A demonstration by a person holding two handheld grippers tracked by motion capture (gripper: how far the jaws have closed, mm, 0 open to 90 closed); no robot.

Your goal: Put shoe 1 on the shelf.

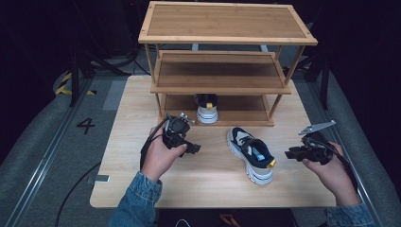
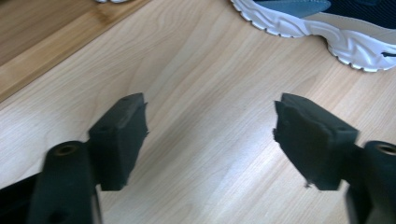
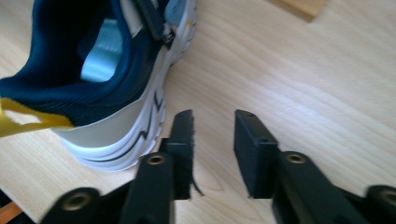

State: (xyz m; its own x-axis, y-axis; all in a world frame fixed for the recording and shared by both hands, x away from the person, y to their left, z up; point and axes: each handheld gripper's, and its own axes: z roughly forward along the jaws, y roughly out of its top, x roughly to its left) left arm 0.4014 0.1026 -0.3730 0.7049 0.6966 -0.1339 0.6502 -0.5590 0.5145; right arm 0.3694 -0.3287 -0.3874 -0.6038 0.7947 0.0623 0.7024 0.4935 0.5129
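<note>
High view: a shoe (image 1: 251, 153) lies on the table (image 1: 123, 142) between both grippers; its mate (image 1: 207, 108) sits on the rack (image 1: 222, 61).

Left gripper view: left gripper (image 2: 210, 133) jaws wide apart, empty.

Right gripper view: right gripper (image 3: 212, 140) jaws slightly apart beside the heel, which a narrow gap could nudge away.

Bare table (image 1: 208, 182) flanks the sneaker (image 1: 250, 153); the rack (image 1: 220, 85) blocks the far side.

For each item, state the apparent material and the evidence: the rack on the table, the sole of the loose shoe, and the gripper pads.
Rack: looks like light wood or bamboo, matte, with visible grain strips.
Shoe sole: probably white moulded rubber or foam, with grooved ridges.
Gripper pads: apparently black rubber or foam, dull, with frayed edges.
</note>
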